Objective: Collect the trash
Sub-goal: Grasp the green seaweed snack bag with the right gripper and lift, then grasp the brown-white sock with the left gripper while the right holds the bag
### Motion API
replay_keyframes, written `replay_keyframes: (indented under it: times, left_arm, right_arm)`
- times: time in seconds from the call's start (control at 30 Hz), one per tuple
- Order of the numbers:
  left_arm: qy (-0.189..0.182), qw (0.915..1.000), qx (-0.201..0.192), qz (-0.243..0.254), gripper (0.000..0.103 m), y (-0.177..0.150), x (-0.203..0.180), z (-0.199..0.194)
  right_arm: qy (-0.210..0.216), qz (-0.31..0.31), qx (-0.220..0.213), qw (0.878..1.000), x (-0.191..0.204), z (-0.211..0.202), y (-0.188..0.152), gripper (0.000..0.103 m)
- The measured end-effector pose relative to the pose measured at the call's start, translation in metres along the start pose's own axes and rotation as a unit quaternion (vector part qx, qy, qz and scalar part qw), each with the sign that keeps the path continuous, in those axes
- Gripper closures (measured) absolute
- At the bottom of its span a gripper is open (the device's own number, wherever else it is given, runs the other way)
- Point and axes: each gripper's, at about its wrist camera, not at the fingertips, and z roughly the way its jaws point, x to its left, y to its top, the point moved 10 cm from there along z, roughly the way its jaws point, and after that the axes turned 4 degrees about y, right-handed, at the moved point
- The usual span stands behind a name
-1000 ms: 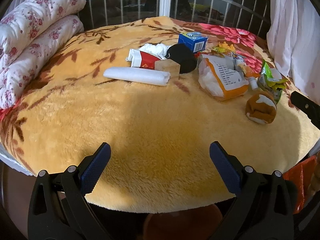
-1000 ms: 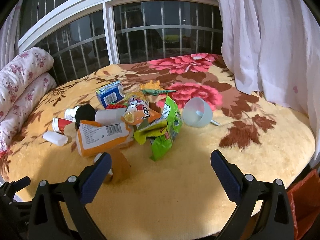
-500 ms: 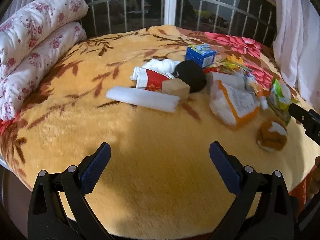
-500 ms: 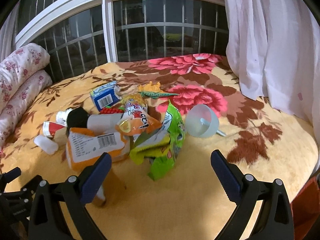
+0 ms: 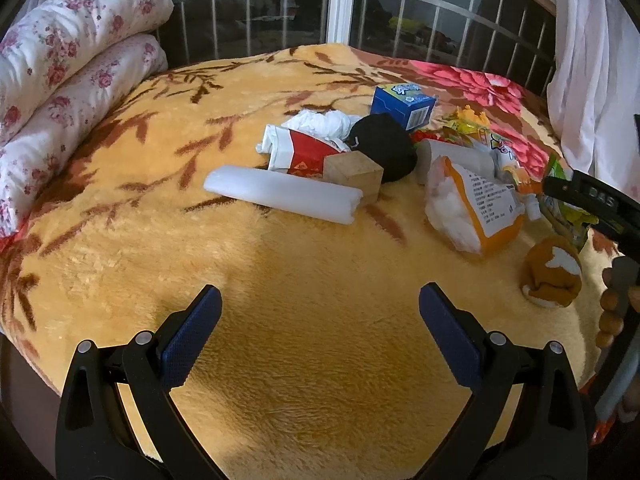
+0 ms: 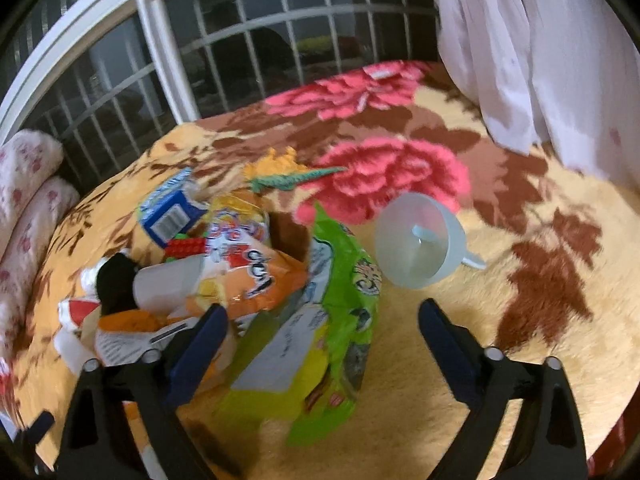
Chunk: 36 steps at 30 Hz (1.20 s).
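A pile of trash lies on a yellow floral blanket (image 5: 304,360). In the left wrist view I see a white foam roll (image 5: 280,193), a red and white paper wrapper (image 5: 300,152), a wooden block (image 5: 354,174), a black sock (image 5: 384,146), a blue carton (image 5: 402,104) and an orange and white bag (image 5: 476,204). My left gripper (image 5: 320,336) is open and empty, short of the pile. My right gripper (image 6: 322,344) is open, just above a green snack bag (image 6: 336,320), beside an orange snack bag (image 6: 248,276). The right gripper also shows at the left view's right edge (image 5: 588,204).
A clear plastic funnel (image 6: 420,240) lies right of the pile. A brown and white rolled sock (image 5: 552,276) lies near the blanket's right edge. Folded floral quilts (image 5: 68,80) are stacked at the left. A barred window (image 5: 340,12) and white curtain (image 6: 540,52) stand behind.
Both grippers have moved forward toward the pile. The right gripper has dropped lower, close over the green snack bag. Both stay open.
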Motion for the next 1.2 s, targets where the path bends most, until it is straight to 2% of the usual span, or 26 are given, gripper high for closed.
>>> replay_keyframes:
  times: [0.03,0.2,0.37,0.47,0.5,0.6,0.7,0.8,0.93,1.03,1.1,1.2]
  left_arm:
    - [-0.001,1.0000,0.001,-0.001,0.007,-0.001,0.000,0.001]
    - [-0.012,0.9999,0.002,-0.008,0.007,-0.003,0.002,0.002]
    - [-0.018,0.9997,0.004,-0.014,0.007,-0.005,0.005,0.004]
    - [-0.018,0.9997,0.004,-0.015,0.007,-0.007,0.008,0.003]
    - [-0.019,0.9997,0.004,-0.017,0.007,-0.008,0.008,0.002]
    - [-0.019,0.9996,0.006,-0.018,0.007,-0.010,0.011,0.000]
    - [-0.019,0.9998,0.000,-0.010,0.007,-0.013,0.010,-0.006]
    - [-0.036,0.9993,-0.003,-0.003,0.007,-0.015,0.002,-0.012]
    - [-0.094,0.9947,-0.024,0.035,0.007,-0.019,-0.038,-0.034]
    - [-0.126,0.9884,-0.047,0.072,0.007,-0.021,-0.075,-0.047]
    - [-0.127,0.9856,-0.063,0.092,0.007,-0.021,-0.097,-0.049]
    - [-0.128,0.9853,-0.051,0.101,0.007,-0.022,-0.127,-0.040]
  right_arm:
    - [0.003,0.012,0.009,1.000,-0.004,0.004,-0.002,0.025]
    - [0.029,0.061,0.042,0.997,-0.015,0.021,-0.010,0.037]
    - [0.036,0.061,0.082,0.994,-0.016,0.045,-0.014,0.045]
    - [0.021,0.034,0.094,0.995,-0.014,0.052,-0.013,0.055]
    - [0.018,0.027,0.094,0.995,-0.014,0.053,-0.012,0.073]
    - [0.037,0.039,0.087,0.995,-0.021,0.046,-0.009,0.081]
    - [0.083,0.054,0.063,0.993,-0.022,0.021,-0.006,0.081]
    - [0.098,0.015,0.024,0.995,-0.014,-0.015,-0.008,0.081]
    - [0.080,-0.069,-0.060,0.993,-0.008,-0.081,-0.018,0.081]
    - [0.068,-0.101,-0.104,0.987,-0.011,-0.115,-0.032,0.080]
    - [0.059,-0.114,-0.122,0.984,-0.016,-0.129,-0.040,0.080]
    - [0.037,-0.126,-0.146,0.980,-0.029,-0.148,-0.050,0.080]
